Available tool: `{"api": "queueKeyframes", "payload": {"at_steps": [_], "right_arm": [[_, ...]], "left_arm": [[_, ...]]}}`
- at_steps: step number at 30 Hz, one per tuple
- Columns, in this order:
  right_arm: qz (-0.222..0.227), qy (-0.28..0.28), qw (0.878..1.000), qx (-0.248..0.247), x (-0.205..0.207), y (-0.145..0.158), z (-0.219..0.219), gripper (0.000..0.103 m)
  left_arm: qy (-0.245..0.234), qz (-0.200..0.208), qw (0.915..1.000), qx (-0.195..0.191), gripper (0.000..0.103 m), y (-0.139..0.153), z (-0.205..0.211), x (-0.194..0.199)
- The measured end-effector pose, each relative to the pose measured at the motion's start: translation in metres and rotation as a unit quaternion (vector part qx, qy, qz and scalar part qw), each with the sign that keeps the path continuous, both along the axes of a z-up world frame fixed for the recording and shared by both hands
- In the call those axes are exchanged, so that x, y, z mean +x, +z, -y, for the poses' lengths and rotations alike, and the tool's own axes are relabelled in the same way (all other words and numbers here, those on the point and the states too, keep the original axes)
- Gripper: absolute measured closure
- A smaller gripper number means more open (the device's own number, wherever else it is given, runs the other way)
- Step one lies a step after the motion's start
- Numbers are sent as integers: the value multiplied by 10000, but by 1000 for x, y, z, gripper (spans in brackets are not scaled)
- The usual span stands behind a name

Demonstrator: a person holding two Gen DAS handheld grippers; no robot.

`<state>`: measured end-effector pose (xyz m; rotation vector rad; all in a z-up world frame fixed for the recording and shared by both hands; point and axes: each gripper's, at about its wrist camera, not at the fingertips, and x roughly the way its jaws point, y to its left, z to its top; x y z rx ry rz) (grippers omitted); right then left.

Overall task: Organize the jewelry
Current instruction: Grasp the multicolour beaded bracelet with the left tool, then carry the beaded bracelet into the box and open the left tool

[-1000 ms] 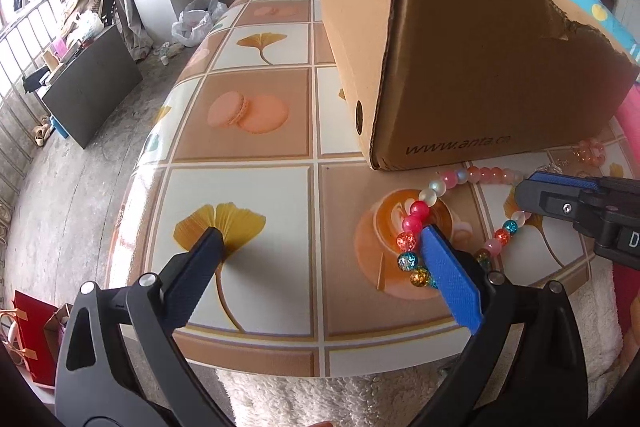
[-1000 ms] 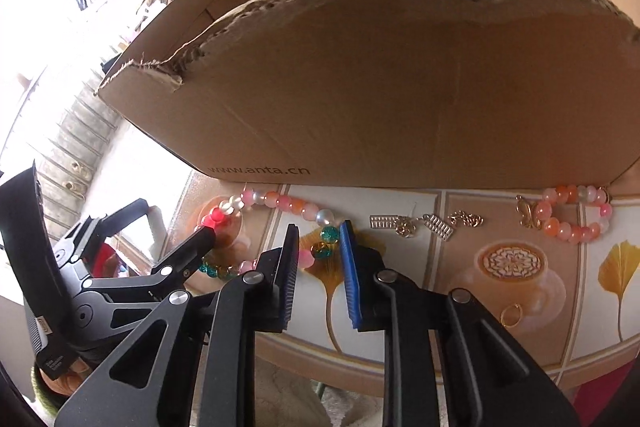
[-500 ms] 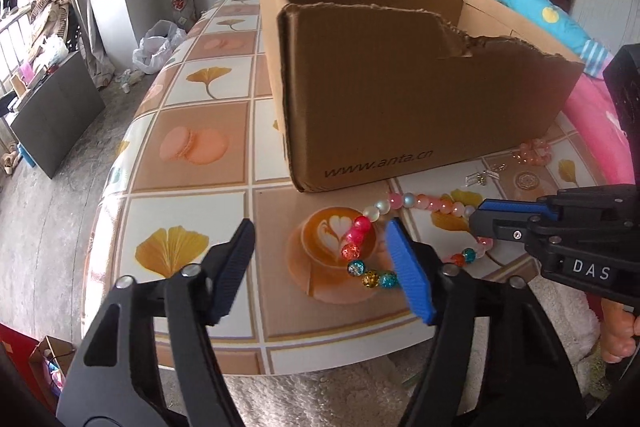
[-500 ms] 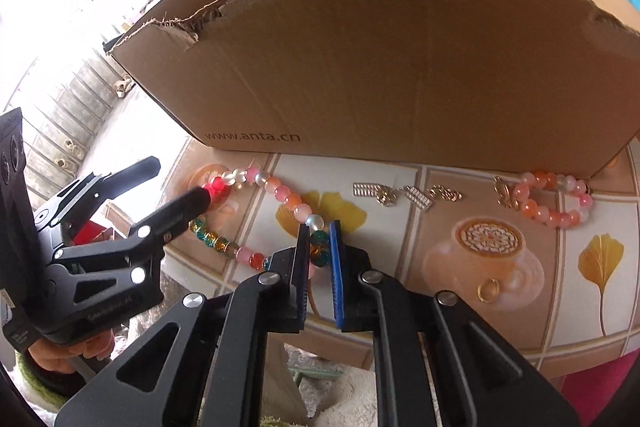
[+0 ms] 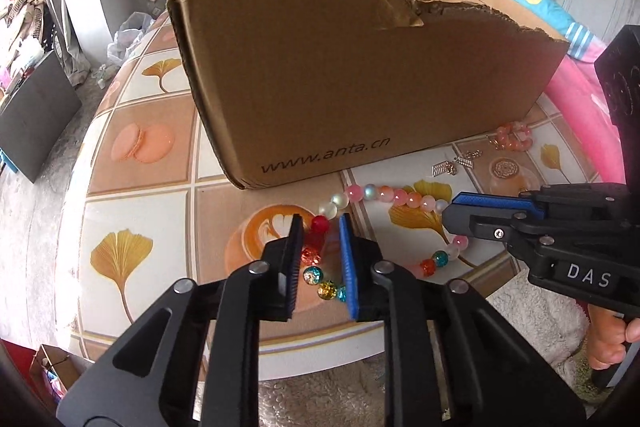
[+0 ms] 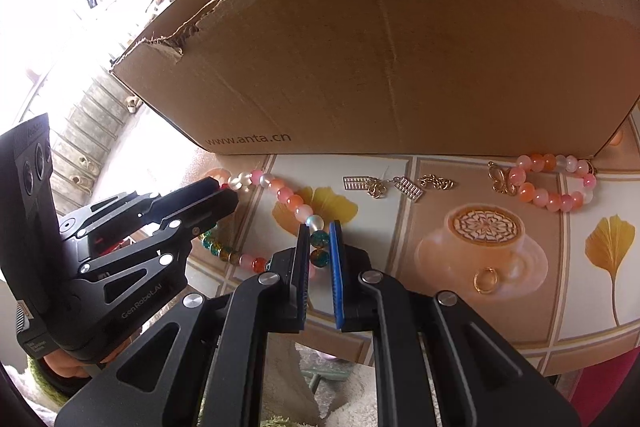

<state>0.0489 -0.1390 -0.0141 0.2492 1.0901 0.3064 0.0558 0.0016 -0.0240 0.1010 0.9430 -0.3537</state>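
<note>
A long beaded necklace (image 5: pixel 394 195) is laid on the tiled tabletop (image 5: pixel 136 195) near its front edge, in front of a torn cardboard box (image 5: pixel 360 79). The left gripper (image 5: pixel 320 243) is seen closing, with the necklace's red and multicoloured beads between its blue pads (image 5: pixel 347 259); firm contact cannot be confirmed. The right gripper (image 6: pixel 319 243) is pressed together on teal and amber beads of the same necklace. Toward the right edge of the tabletop, gold charms (image 6: pixel 400 185), a pink bead bracelet (image 6: pixel 552 183) and a gold ring (image 6: pixel 485 279) are scattered. A hand (image 5: pixel 608 343) is glimpsed beneath the right gripper's handle.
</note>
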Motion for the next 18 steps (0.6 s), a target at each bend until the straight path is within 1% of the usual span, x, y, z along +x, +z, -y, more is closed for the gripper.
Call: {"api": "queueKeyframes", "payload": {"at_steps": [3,6,13,18], "right_arm": [[31,-4,10000,68,1,-1,8,93],[58,-4,9999,147,3,-2,12,93],[44,-6,9993,384,6,-9,26,93],[144,-16,9987,483,-1,-3,38,93]], "left_arm": [[0,-15,10000,5,94,0,1,1],[-8,-11,10000,12,94,0,2,1],[-76,7,9999,-140,94,7,7,1],[-102,64,9996,-256,95,18,5,-3]]}}
